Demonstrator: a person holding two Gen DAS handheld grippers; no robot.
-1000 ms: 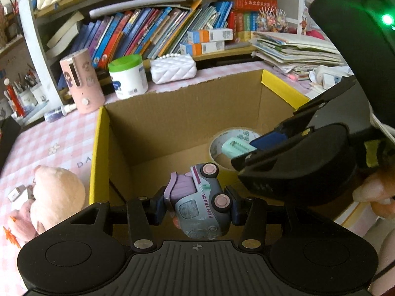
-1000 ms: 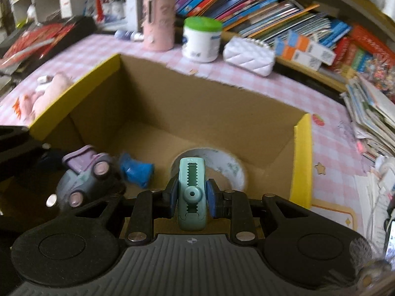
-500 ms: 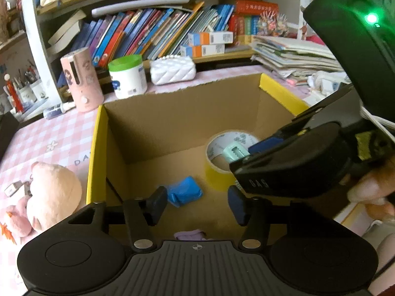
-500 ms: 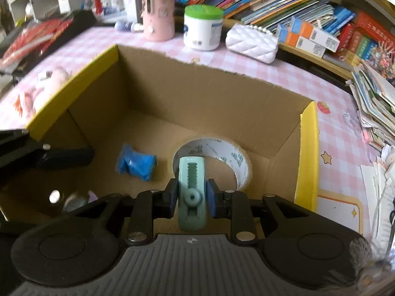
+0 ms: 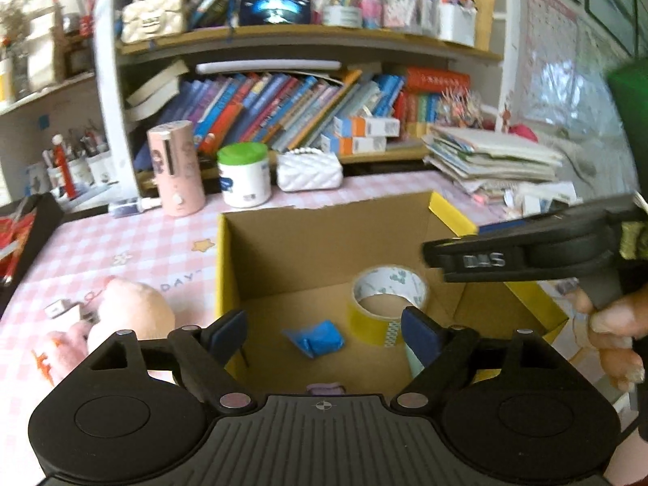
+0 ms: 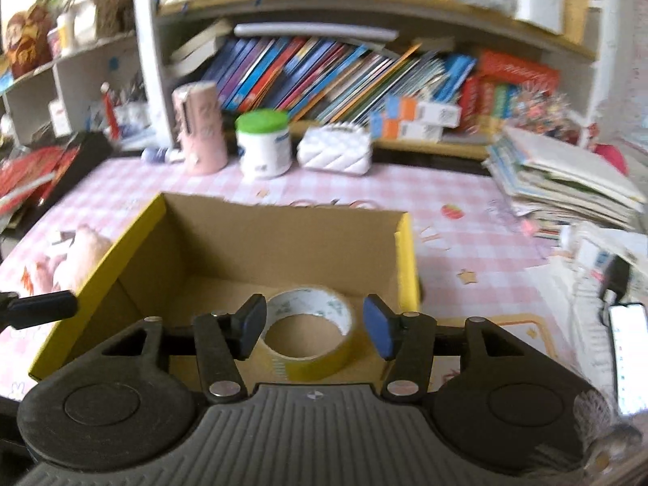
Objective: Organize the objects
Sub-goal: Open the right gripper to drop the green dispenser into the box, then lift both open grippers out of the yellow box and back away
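Now between placements, by my reading: both grippers are empty above the open brown cardboard box with yellow flap edges [image 5: 449,212], so the next step is likely a fresh pickup from the pink checked tablecloth [image 5: 121,243].

Box contents, left wrist view:
- roll of yellow-edged packing tape [image 5: 386,303] on the floor toward the right wall
- crumpled blue packet [image 5: 316,336] just left of the tape, apart from it
- sliver of a lilac object [image 5: 324,387] at the near edge, mostly hidden behind the gripper body; cannot identify it
- pale green strip [image 5: 413,358] beside the right finger pad, also half hidden

Left gripper [image 5: 324,330]: jaws spread wide, nothing between the blue pads, touching nothing; poised over the near box wall.

Right gripper [image 6: 316,326]: jaws likewise spread wide and empty, tape roll framed between the pads but well below them, no contact.

Nearest loose candidate: peach-pink plush toy [image 5: 125,316] lying on the cloth just left of the box. Next move, as judged, calls for swinging the left gripper out over the left wall, down to the plush, and closing on its soft bulk. Expect it to squash; a deep bite is advisable.
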